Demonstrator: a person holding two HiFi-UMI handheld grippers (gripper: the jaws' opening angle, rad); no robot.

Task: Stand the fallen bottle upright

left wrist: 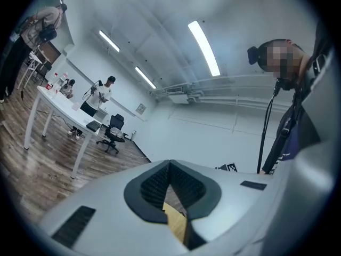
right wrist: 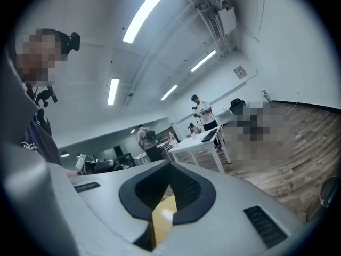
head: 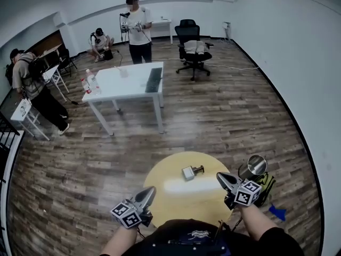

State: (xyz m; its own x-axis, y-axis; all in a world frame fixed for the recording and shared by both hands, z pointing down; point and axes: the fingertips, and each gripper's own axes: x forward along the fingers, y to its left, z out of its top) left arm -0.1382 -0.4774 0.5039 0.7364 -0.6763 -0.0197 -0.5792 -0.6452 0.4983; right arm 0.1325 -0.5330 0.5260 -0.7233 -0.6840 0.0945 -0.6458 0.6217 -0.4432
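A small pale bottle (head: 192,172) with a dark cap lies on its side on the round yellow table (head: 170,201), near its far edge. My left gripper (head: 149,192) hovers at the table's near left edge, jaws together and nothing held. My right gripper (head: 220,177) is at the table's right edge, a little right of the bottle, also shut and empty. In the left gripper view the left gripper (left wrist: 170,163) shows only a sliver of yellow tabletop between its pads. The right gripper view shows the same for the right gripper (right wrist: 170,164). Neither of these views shows the bottle.
A shiny metal cylinder (head: 253,167) stands just right of the table over a yellow-green thing, with a blue scrap (head: 277,212) on the floor. Farther off are a white table (head: 128,81) with a keyboard and bottles, a black office chair (head: 192,47), and several people.
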